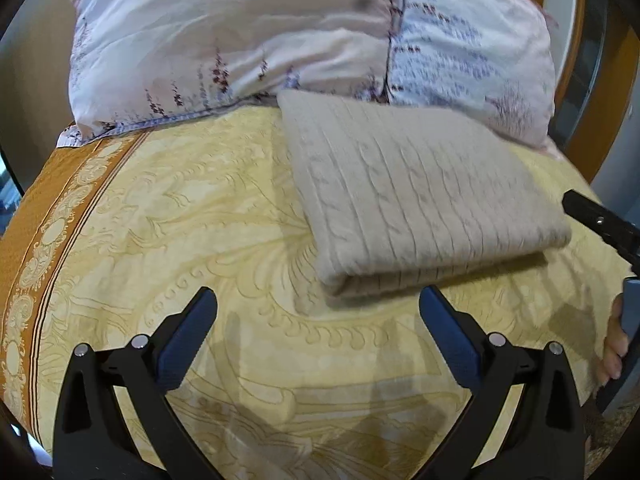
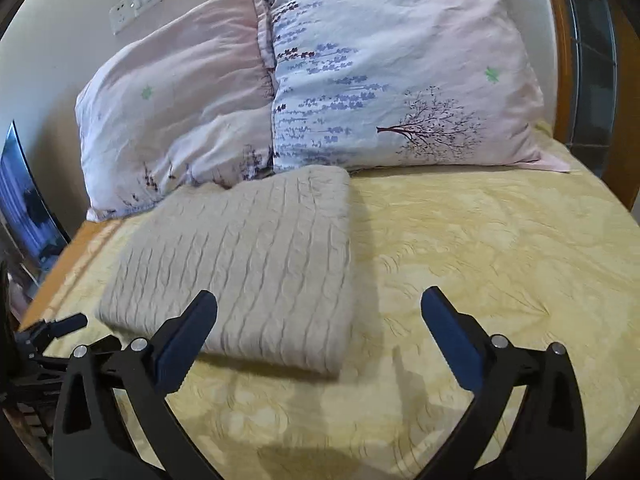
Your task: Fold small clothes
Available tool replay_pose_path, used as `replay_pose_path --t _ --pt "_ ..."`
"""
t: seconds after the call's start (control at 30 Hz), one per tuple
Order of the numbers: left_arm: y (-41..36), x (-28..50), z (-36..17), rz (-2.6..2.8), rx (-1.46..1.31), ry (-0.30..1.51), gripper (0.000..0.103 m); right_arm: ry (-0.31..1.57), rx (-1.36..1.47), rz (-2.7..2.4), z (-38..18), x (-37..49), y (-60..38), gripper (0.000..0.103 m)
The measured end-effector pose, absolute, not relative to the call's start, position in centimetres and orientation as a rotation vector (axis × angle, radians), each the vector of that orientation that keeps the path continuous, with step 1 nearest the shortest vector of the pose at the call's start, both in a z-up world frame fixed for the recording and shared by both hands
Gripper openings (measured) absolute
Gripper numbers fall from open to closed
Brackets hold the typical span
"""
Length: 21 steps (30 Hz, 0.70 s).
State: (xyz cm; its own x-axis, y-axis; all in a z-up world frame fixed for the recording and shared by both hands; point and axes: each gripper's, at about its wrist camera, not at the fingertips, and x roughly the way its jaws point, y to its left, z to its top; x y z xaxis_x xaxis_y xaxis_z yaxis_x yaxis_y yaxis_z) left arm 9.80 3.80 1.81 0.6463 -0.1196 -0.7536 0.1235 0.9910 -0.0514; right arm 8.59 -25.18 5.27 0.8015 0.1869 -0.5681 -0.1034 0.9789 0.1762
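Spread jaws, folded sweater [image 1: 416,196] beyond

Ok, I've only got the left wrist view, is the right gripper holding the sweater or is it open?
Observer: Open. The right gripper has nothing between its fingers; the folded sweater lies flat on the sheet ahead of its left finger.
Operator: And is there room next to the sweater?
Observer: Yes. In the right wrist view, the sheet to its right is bare as far as the pillow.
Operator: Anything on the wall back there?
Observer: A switch plate, above the pillows.
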Motion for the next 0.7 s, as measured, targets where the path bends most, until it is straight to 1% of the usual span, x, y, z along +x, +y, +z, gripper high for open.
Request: replay_pose_path --t 0.2,0.47,0.7 --pt "3.0 10.1 1.4 -0.12 0.04 0.892 0.101 0.694 0.055 0.128 4.1 8.1 -22.9 0.102" --pt "2.1 10.2 0.8 -0.125 0.064 0.923 0.101 0.841 0.082 0.141 1.3 8.0 -21.5 0.102" --pt "2.0 10.6 0.1 -0.114 0.059 0.933 0.101 0.866 -0.027 0.073 0.6 8.0 -19.9 0.102"
